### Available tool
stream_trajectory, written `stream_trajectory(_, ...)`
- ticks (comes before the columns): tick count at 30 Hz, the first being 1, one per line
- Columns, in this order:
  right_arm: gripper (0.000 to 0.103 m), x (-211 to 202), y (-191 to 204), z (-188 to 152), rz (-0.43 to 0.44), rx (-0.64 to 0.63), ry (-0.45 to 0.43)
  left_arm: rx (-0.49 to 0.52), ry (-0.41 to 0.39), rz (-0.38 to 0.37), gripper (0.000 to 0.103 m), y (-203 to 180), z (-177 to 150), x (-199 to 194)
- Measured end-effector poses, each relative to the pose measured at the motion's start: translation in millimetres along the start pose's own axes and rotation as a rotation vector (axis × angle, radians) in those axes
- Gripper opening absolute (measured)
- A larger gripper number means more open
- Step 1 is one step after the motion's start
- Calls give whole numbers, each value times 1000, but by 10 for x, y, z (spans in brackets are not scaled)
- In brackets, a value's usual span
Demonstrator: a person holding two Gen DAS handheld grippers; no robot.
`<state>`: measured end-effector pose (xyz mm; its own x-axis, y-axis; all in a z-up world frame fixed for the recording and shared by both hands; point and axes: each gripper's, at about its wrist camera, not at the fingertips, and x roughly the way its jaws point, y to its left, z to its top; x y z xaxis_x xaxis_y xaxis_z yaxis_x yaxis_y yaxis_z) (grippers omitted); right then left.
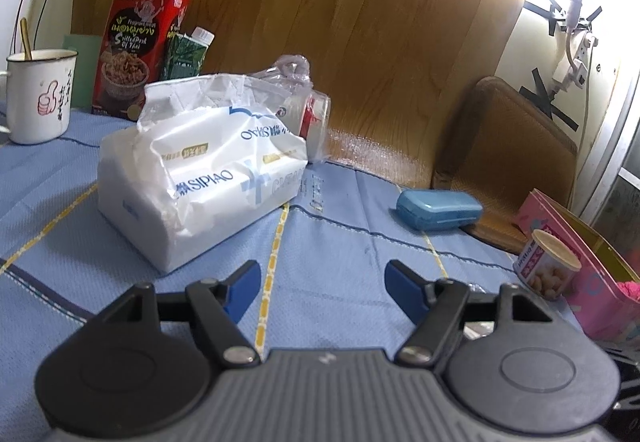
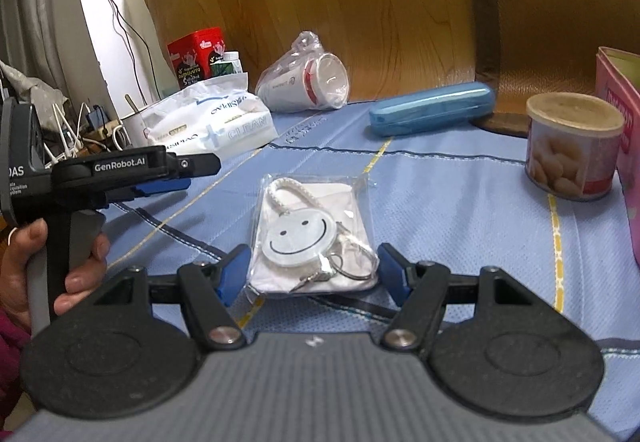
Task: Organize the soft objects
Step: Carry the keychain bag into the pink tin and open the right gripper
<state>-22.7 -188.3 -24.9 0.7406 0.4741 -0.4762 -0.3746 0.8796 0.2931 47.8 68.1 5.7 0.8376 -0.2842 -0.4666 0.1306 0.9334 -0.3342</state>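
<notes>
A white tissue pack in crinkled plastic lies on the blue cloth, ahead and to the left of my left gripper. That gripper is open and there is only cloth between its blue pads. In the right wrist view it shows side-on at the left, held by a hand. A clear bag with a smiley keyring and a white pouch lies flat on the cloth. My right gripper is open around the bag's near end, a pad close beside each edge, and the bag is not squeezed.
A blue case and a snack can sit at the right beside a pink box. A bagged plastic cup lies at the back. A mug and a red box stand far left. A wooden board lies beyond the cloth.
</notes>
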Motion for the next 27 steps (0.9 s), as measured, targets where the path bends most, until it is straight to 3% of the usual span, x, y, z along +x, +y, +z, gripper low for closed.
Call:
stream_trajectory(10, 71, -37, -45, -11, 17, 30, -18, -65, 54, -41, 73, 67, 6, 10)
stream_trajectory(16, 71, -65, -29, -33, 17, 10, -40, -213, 114, -167, 79, 76, -103, -164)
stream_trajectory(19, 71, -57, -27, -32, 21, 0, -42, -249, 160, -248, 86, -24, -107, -191)
stream_trajectory(22, 71, -68, -25, -32, 25, -2, -53, -268, 211, -316, 85, -154, -120, -112)
stream_trajectory(24, 71, -104, -32, -40, 30, 2, -75, -272, 236, -339, 81, -238, -130, -46)
stream_trajectory(26, 71, -154, -53, -51, 40, 11, -102, -280, 268, -368, 67, -338, -126, 34)
stream_trajectory(27, 71, -181, -63, -54, 40, 19, -116, -280, 284, -386, 55, -393, -112, 70)
